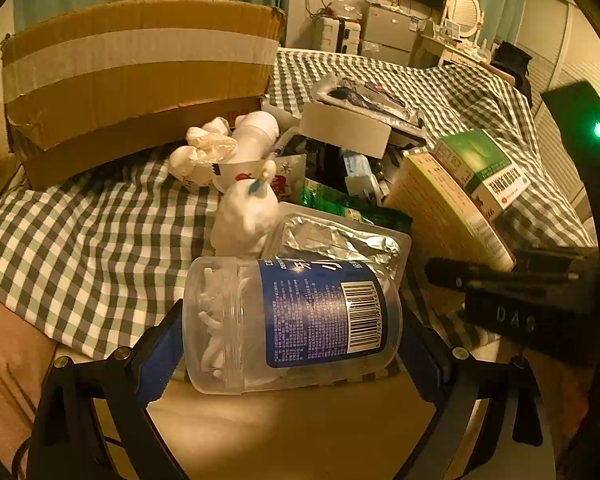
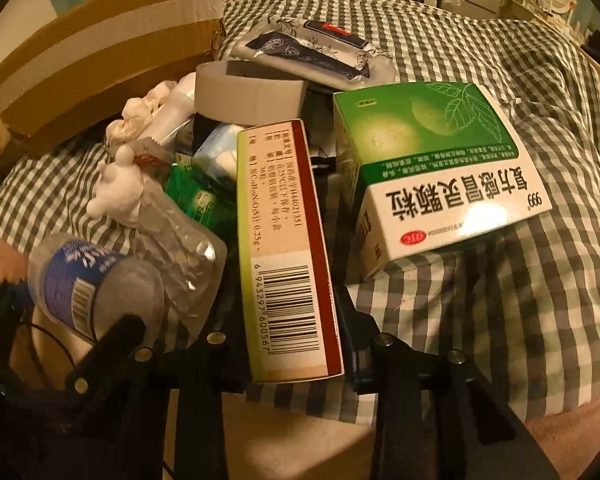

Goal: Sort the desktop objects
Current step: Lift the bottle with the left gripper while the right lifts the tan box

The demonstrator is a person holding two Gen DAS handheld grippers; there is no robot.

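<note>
Left wrist view: left tongs (image 1: 292,344) clamp the clear plastic floss-pick jar (image 1: 288,324), light, slick, best held mid-body; right tongs (image 2: 296,344) pinch the stiff, narrow cardboard medicine box (image 2: 284,248).

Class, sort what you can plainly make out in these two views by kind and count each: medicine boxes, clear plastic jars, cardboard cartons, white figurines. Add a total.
Medicine boxes: 2, the green-and-white box and the slim barcoded box
Clear plastic jars: 1, the jar
Cardboard cartons: 1, the carton
White figurines: 1, the figurine
Total: 5
</note>
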